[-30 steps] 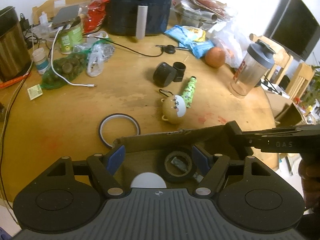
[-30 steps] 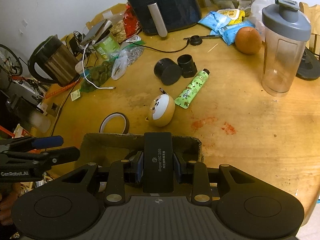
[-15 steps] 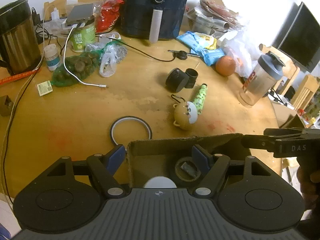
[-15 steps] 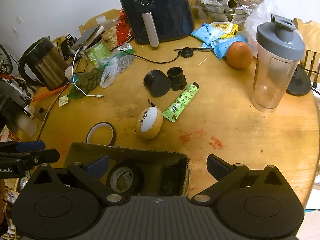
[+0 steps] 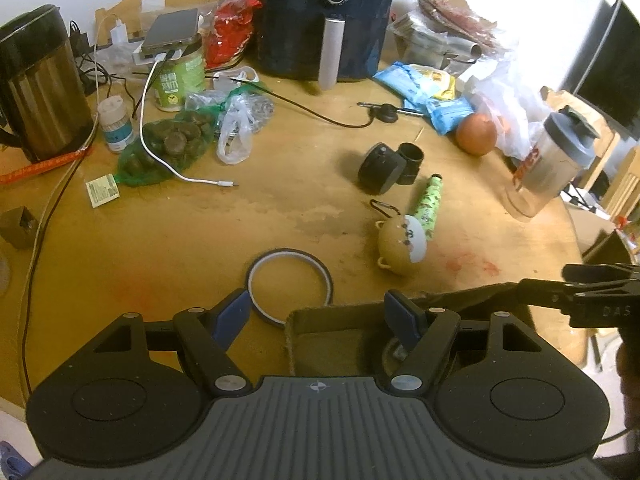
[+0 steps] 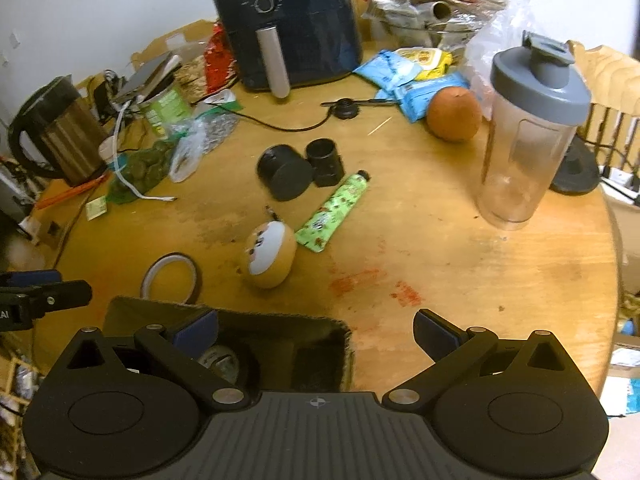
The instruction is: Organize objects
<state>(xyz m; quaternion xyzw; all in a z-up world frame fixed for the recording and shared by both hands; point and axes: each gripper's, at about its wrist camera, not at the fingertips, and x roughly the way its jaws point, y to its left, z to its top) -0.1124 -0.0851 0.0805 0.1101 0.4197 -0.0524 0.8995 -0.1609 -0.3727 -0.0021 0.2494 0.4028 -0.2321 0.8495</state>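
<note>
An open cardboard box point(image 6: 280, 318) stands at the table's near edge. Inside it lie a dark tape roll point(image 6: 222, 360) and a black rectangular device point(image 6: 316, 364). My right gripper point(image 6: 316, 332) hovers over the box's right end, open wide, with nothing between its pads. My left gripper point(image 5: 316, 316) is open and straddles the left wall of the box point(image 5: 332, 332) without pressing on it. Just beyond the box lie a thin tape ring point(image 5: 290, 280) and a round plush keychain point(image 5: 400, 246). Farther back are a green tube point(image 5: 428, 202) and two black cylindrical parts point(image 5: 380, 168).
A dark air fryer point(image 5: 328, 20) stands at the back and a kettle point(image 5: 36, 88) at far left. A white cable point(image 5: 168, 160), bags and a jar crowd the back left. A shaker bottle point(image 6: 528, 136) and an orange point(image 6: 452, 114) stand right. Bare wood shows in front of the shaker.
My right gripper opened wide and let go of the black device, which now lies in the box. My left gripper shifted left, from over the box's middle to its left wall.
</note>
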